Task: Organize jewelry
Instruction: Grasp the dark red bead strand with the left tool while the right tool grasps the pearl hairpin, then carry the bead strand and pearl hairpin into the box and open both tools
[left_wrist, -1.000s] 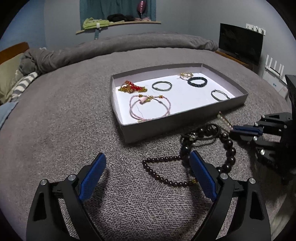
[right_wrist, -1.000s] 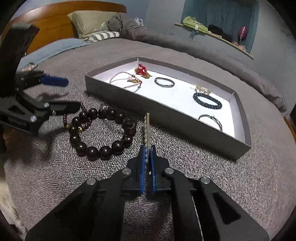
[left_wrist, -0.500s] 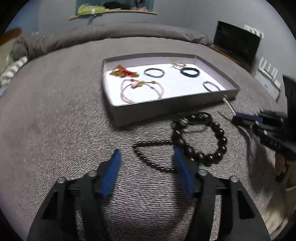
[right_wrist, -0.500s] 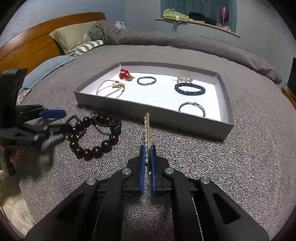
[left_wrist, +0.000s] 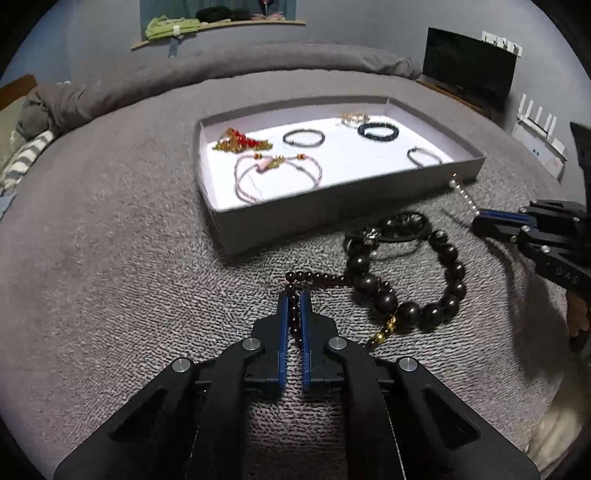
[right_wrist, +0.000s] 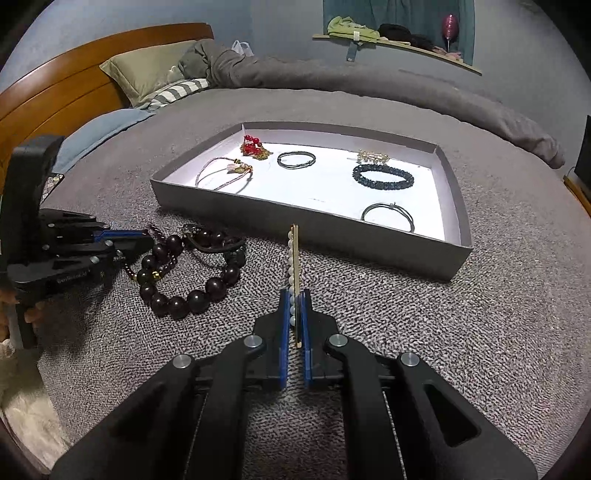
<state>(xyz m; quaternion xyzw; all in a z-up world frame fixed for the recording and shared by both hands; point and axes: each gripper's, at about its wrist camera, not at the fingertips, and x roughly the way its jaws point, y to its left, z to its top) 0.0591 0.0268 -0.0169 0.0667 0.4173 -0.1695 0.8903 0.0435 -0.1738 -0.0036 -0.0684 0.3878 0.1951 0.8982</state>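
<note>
A grey box (left_wrist: 332, 192) (right_wrist: 314, 229) with a white floor holds several bracelets. In front of it on the bed lie a large dark bead bracelet (left_wrist: 410, 280) (right_wrist: 192, 273) and a small-bead dark bracelet (left_wrist: 314, 277). My left gripper (left_wrist: 294, 297) (right_wrist: 122, 233) is shut on the small-bead bracelet, low on the blanket. My right gripper (right_wrist: 294, 295) (left_wrist: 480, 218) is shut on a pearl hair clip (right_wrist: 294, 258) (left_wrist: 461, 192), held just in front of the box's near wall.
The grey blanket (left_wrist: 110, 240) covers the bed. A wooden headboard (right_wrist: 74, 85) and pillows (right_wrist: 147, 70) lie at the left in the right wrist view. A television (left_wrist: 469, 70) stands at the back right in the left wrist view. A black hair tie (left_wrist: 406, 225) lies by the large bracelet.
My left gripper has closed from wide open onto the small-bead bracelet. My right gripper stays shut on the pearl clip and has shifted a little towards the box.
</note>
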